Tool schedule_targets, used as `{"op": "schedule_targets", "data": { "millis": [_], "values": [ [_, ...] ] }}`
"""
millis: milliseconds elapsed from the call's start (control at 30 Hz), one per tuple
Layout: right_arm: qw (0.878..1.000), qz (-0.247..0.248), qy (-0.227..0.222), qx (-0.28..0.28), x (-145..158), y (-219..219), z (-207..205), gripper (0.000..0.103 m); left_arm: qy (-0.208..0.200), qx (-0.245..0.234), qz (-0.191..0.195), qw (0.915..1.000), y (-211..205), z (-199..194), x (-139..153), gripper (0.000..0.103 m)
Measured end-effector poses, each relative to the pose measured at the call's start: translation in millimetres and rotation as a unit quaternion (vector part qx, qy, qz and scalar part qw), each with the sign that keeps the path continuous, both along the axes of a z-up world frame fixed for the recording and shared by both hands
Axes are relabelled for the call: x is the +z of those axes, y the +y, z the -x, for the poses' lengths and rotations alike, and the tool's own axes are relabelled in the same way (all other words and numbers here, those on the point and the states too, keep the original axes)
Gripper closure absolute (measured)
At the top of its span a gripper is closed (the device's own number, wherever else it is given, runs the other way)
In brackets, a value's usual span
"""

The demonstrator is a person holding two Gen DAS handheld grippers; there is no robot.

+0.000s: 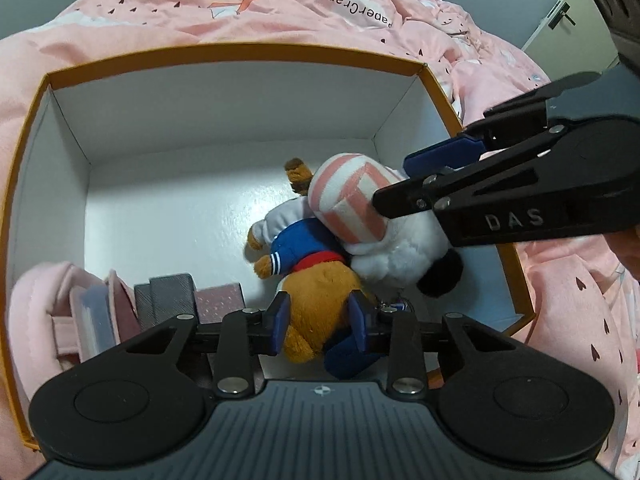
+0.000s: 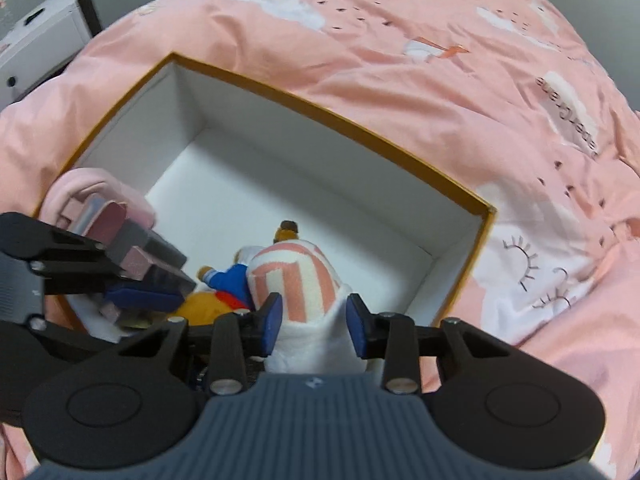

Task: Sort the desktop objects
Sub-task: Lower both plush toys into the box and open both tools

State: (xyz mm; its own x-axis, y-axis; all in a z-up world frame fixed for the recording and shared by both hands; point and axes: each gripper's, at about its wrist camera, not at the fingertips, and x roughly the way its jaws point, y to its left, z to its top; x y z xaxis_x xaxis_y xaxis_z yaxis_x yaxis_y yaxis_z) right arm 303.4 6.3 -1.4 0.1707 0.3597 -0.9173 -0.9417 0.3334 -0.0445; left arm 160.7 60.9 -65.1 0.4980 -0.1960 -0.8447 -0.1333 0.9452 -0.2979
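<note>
Inside the box (image 1: 240, 54) on the pink quilt (image 1: 224, 4), both plush toys sit by the right wall. Our left gripper (image 1: 320, 322) is closed on the bear (image 1: 316, 292); our right gripper (image 2: 314, 322) squeezes the striped plush (image 2: 294, 276). We judge both are being set down, so we should lower until they rest, then open slowly and lift straight up. Readable: "DAS" on the right gripper, "PaperCrane" on the quilt.

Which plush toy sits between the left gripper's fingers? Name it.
The brown bear in the blue top; the left gripper straddles it. The white plush with the pink-striped hat is at the right gripper.
</note>
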Motion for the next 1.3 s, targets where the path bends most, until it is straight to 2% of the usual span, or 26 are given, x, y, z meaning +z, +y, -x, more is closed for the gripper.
{"op": "schedule_targets", "data": {
  "millis": [67, 133, 167, 267, 367, 467, 567, 667, 700, 933, 1033, 1167, 1300],
  "values": [
    [1.0, 0.007, 0.0, 0.015, -3.0, 0.7, 4.5, 0.056, -0.006, -0.002, -0.002, 1.0, -1.6, 2.2, -1.8, 0.067],
    [0.999, 0.017, -0.011, 0.025, -9.8, 5.2, 7.2, 0.045, -0.003, -0.003, -0.01, 0.9999, -3.6, 3.5, -4.6, 0.074],
    [0.999, 0.02, -0.016, 0.03, -12.6, 7.1, 10.3, 0.041, -0.004, -0.004, -0.016, 0.9998, -4.7, 4.0, -6.1, 0.074],
    [0.999, 0.025, -0.022, 0.035, -21.7, 13.8, 14.0, 0.04, -0.01, -0.002, -0.012, 0.9999, -4.9, 6.5, -6.4, 0.074],
    [0.997, 0.04, -0.057, 0.033, -26.7, 19.2, 19.7, 0.042, -0.014, -0.001, -0.011, 0.9998, -4.4, 7.1, -5.4, 0.074],
    [0.998, 0.048, -0.051, 0.006, -26.0, 23.3, 16.3, 0.047, -0.018, 0.0, -0.006, 0.9998, -2.0, 9.5, -5.4, 0.074],
    [0.997, 0.074, -0.014, -0.031, -19.9, 25.6, 7.9, 0.05, -0.022, 0.0, -0.002, 0.9997, 0.3, 12.6, -5.5, 0.074],
    [0.99, 0.096, 0.082, -0.069, -11.2, 19.5, -9.2, 0.051, -0.028, -0.001, -0.002, 0.9996, 3.5, 16.2, -4.5, 0.074],
    [0.987, 0.105, 0.096, -0.073, -9.4, 17.3, -12.3, 0.051, -0.031, -0.002, 0.0, 0.9995, 2.1, 12.1, -4.6, 0.074],
    [0.978, 0.127, 0.121, -0.108, -16.3, 8.5, -24.2, 0.048, -0.039, -0.008, 0.006, 0.9992, 4.3, 11.9, -6.6, 0.074],
    [0.98, 0.124, 0.11, -0.108, -20.3, 12.8, -21.1, 0.048, -0.043, -0.013, 0.005, 0.999, 2.1, 11.1, -6.2, 0.074],
    [0.985, 0.077, 0.07, -0.135, -14.4, 18.7, -22.9, 0.048, -0.044, -0.013, 0.007, 0.9989, 3.5, 11.9, -5.3, 0.074],
    [0.99, 0.045, 0.033, -0.131, -19.2, 22.7, -16.8, 0.048, -0.043, -0.01, 0.01, 0.999, 5.0, 10.8, -4.9, 0.074]
  ]
}}
